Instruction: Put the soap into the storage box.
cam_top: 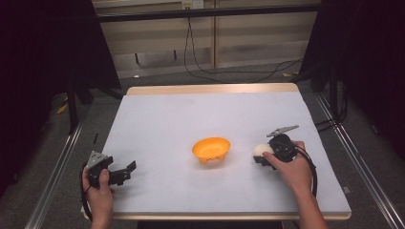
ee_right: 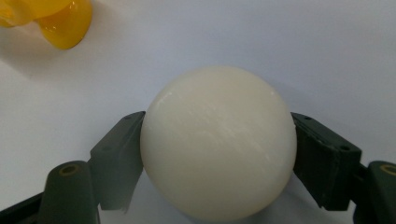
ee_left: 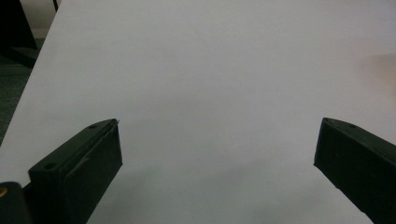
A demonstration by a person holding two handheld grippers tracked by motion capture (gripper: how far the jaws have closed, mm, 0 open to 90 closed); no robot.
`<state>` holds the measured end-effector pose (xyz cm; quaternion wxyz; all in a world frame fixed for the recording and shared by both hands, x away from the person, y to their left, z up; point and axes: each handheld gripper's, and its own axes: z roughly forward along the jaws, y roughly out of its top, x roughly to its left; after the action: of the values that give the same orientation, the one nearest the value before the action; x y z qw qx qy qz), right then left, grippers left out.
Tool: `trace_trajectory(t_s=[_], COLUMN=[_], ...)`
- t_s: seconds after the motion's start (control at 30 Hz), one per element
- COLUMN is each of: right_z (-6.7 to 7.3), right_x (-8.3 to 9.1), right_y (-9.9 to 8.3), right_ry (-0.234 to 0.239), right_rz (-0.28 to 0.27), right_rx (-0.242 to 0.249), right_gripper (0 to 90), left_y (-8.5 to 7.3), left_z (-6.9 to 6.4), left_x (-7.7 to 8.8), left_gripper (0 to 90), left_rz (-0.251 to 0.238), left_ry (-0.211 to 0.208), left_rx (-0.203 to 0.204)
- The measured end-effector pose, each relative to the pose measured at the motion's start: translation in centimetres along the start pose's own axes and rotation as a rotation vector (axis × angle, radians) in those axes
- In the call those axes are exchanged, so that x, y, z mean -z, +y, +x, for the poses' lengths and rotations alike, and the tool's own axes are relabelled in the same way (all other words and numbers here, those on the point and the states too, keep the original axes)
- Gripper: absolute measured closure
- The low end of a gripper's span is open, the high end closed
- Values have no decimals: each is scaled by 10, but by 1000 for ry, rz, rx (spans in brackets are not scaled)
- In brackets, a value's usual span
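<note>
My right tool (ee_right: 218, 154) grips the white ball (ee_right: 218, 142), jaws on both sides, lower right of centre in high view. Orange bowl (cam_top: 211, 149) sits mid-table (cam_top: 191, 114), just left of ball. Left tool (ee_left: 218, 149) at bottom left, jaws wide apart, nothing btwn them.

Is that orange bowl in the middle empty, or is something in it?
Empty. The high view shows the orange bowl's bare inside; the white ball sits apart, between the right gripper's jaws.
</note>
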<state>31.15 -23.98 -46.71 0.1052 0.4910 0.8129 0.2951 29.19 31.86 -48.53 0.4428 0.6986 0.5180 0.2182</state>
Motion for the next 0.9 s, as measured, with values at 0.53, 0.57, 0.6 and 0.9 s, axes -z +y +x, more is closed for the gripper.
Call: trace_trajectory(t_s=[0.53,0.57,0.6,0.9], right_z=[2,3,3,9], right_x=[9,10,10,15], right_y=[6,7,8,20], right_ry=[14,14,18,28], right_rz=[-18,-22,-25,-24], right_rx=[13,18,20,38], right_gripper=[240,240,240,240], left_y=[0,0,0,0], left_z=[-1,0,-1,-1], left_x=[0,0,0,0], left_gripper=[8,8,8,8], left_rz=[0,1,-1,0], left_ry=[2,1,1,4], left_rx=[1,-2,0,0])
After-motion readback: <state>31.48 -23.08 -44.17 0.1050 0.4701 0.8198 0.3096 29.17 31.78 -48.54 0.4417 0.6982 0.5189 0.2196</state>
